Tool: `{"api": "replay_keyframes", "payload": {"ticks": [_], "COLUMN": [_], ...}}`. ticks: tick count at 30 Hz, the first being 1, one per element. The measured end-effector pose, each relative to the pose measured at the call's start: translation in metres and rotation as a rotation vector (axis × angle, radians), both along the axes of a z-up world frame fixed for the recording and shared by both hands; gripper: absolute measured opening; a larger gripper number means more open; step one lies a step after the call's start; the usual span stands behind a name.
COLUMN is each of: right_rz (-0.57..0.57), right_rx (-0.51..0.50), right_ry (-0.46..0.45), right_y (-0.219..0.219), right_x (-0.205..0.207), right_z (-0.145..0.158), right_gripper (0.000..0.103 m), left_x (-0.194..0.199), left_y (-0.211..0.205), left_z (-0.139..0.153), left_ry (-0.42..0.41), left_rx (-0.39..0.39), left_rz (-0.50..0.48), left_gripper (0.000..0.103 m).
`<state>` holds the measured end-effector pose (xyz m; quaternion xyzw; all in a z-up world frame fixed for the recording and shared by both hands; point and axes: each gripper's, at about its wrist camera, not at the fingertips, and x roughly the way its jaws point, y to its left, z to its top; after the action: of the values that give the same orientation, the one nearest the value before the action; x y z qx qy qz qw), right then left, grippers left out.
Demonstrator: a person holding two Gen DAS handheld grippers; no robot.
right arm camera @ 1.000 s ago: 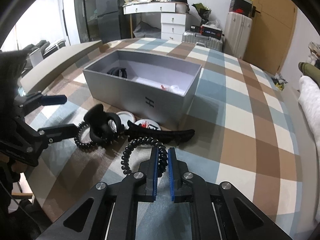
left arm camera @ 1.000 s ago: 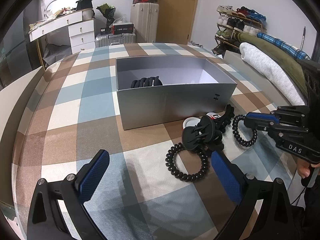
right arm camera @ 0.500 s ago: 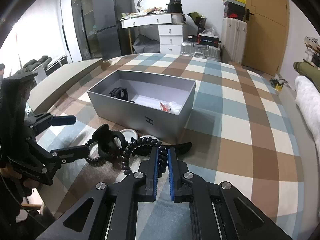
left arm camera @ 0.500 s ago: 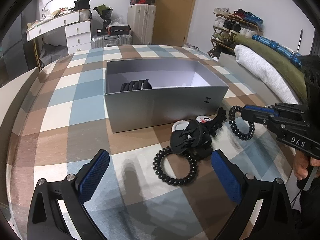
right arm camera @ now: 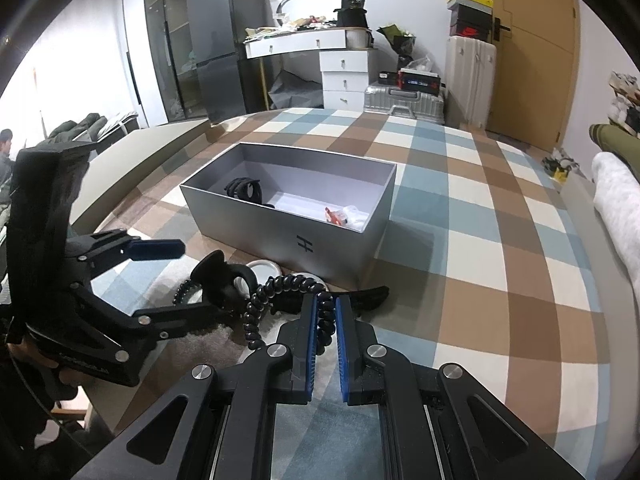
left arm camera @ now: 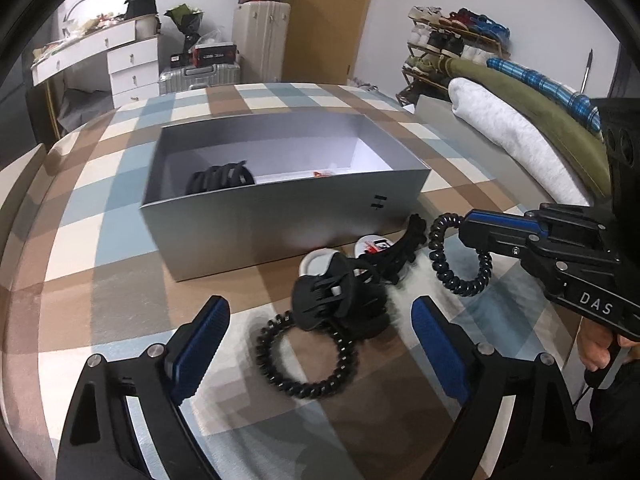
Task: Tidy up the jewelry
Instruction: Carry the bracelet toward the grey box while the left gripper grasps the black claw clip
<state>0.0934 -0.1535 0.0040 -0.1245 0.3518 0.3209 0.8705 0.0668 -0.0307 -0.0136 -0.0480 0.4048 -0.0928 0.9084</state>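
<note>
Right hand-held gripper (right arm camera: 324,316) clamped on coiled hair tie (right arm camera: 280,284); left hand-held gripper (left arm camera: 320,324) closing, empty.

Checked bedspread (left arm camera: 120,280), grey box (left arm camera: 280,232), coil ties (left arm camera: 308,360), claw clips (left arm camera: 336,300), perhaps small tins (left arm camera: 316,262)

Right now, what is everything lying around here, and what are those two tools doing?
box: one, silver-grey, open, on the checked cloth
claw clip: one, black, inside the box
small packet: one, clear with orange, inside the box
coil ties: two, black; one on the cloth, one held
large claw clip: one, black, before the box
long clip: one, black, beside it
round tins: two, white, by the box
left gripper: closing, nothing gripped
right gripper: shut on a coil tie
</note>
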Motion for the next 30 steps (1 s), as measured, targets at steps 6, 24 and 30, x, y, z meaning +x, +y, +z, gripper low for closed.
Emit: {"api": "replay_keyframes", "payload": {"ticks": [6,24,30], "right_rz": [-0.003,-0.003,-0.009], "right_rx": [0.008,0.01,0.025], "right_ry": [0.001,0.001,-0.005], "right_y": [-0.001,0.0,-0.001], "right_x": [0.0,0.0,0.0], "right_z": [0.001,0.0,0.002], "right_gripper": [0.008,0.008,0.008], "left_x": [0.005,-0.004,-0.011], "left_y": [-0.013,-0.02,-0.012], "left_z": [-0.003,0.005,0.016], "left_ry": [0.015,-0.041,-0.086], "left_rx": [0.05,0.09,0.073], "left_rz": [-0.017,-0.04,-0.016], "left_gripper": [0.09,0.05,0.05]}}
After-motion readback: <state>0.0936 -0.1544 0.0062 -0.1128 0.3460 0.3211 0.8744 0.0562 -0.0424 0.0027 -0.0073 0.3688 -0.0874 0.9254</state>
